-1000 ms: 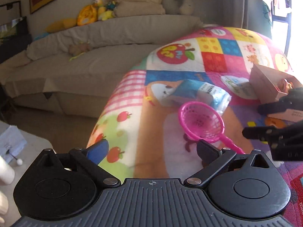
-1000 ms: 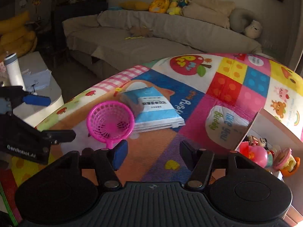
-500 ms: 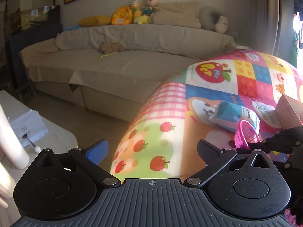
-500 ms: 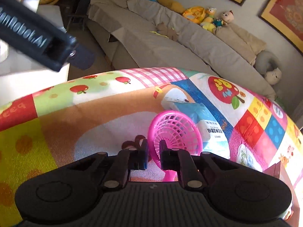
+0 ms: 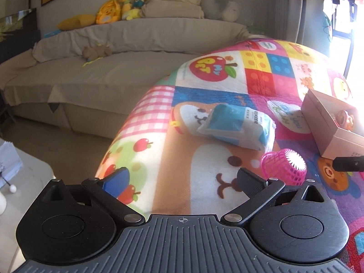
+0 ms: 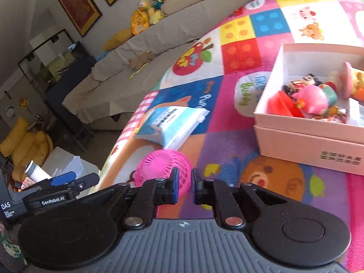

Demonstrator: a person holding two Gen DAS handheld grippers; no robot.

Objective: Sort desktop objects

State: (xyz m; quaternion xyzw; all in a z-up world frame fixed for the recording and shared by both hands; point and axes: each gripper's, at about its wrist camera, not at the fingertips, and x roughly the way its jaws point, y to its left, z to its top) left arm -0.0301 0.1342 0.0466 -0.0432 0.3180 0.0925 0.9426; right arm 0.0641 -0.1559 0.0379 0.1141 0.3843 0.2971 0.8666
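My right gripper is shut on the handle of a pink toy net basket and holds it lifted over the colourful mat; the basket also shows in the left wrist view, tilted on its side. A blue and white tissue pack lies on the mat beyond it, also in the left wrist view. A white box holding several small toys stands to the right, also seen in the left wrist view. My left gripper is open and empty, low over the mat's near edge.
The patterned mat covers the table. A beige sofa with plush toys runs along the far wall. A low white side table with papers and a tube stands to the left.
My right gripper closed on the pink basket's handle and lifted and turned it toward the white box. My left gripper swung back to face the mat and stays open.
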